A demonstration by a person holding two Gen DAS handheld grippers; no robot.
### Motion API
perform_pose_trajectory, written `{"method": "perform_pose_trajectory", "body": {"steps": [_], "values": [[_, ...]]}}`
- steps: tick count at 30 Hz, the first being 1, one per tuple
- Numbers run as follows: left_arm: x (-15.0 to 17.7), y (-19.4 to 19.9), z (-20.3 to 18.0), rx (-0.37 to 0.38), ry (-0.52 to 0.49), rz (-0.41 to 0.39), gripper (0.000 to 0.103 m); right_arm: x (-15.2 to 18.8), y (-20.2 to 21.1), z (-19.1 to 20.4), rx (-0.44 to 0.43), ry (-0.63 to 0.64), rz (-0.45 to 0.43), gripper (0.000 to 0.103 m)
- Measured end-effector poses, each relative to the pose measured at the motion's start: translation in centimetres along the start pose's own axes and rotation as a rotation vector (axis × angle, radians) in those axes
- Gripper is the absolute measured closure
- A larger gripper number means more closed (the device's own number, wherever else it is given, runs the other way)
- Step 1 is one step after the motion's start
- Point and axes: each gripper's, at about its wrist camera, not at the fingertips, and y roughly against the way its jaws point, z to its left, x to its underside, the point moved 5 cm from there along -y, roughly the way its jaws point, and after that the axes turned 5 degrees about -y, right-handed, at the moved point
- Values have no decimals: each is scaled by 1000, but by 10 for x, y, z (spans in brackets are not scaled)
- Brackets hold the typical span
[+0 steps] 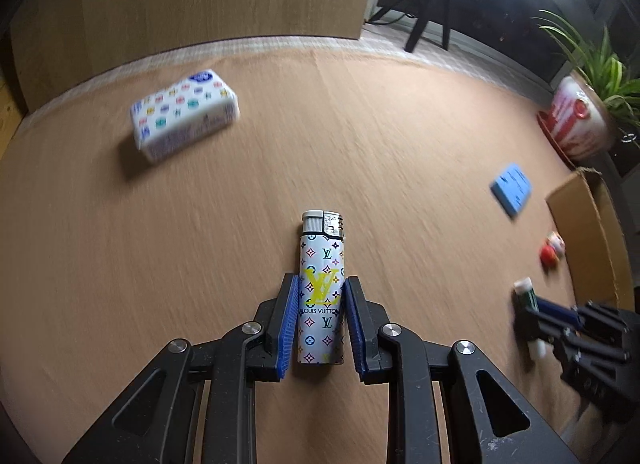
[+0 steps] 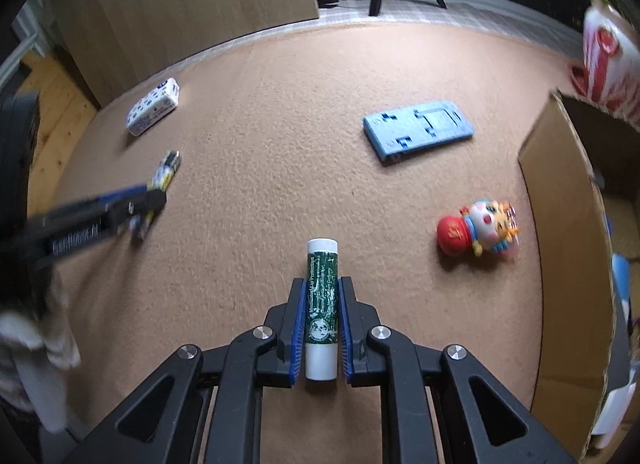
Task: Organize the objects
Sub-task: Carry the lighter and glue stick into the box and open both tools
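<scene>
Lighter point(image 1: 322, 292) reads "LOUIS VUITTON"; balm tube point(image 2: 321, 304) "Lip Protectant".

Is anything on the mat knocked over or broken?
Nothing looks broken or spilled. The little toy figure lies tipped on its side near the cardboard box. The blue holder and the patterned tissue pack lie flat on the mat, scattered apart, not yet tidied. Each gripper holds one small thing.

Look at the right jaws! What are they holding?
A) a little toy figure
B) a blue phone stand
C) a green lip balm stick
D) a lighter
C: in the right wrist view the right gripper is shut on the green lip balm stick, while the toy figure lies loose on the table.
</scene>
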Motion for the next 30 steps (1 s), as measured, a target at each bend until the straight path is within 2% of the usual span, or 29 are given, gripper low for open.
{"method": "perform_pose_trajectory", "body": {"steps": [5,10,20,30], "values": [[22,7,-19,44,8,5,78,6,9,-9,-14,-23,-3,89],[31,14,-38,70,-8,1,78,7,24,-13,-24,-32,-30,89],[17,34,-82,124,-69,-38,78,6,80,-29,-33,-40,-133,89],[-11,49,-152,197,-182,-82,78,13,134,-95,32,-150,-233,89]]}}
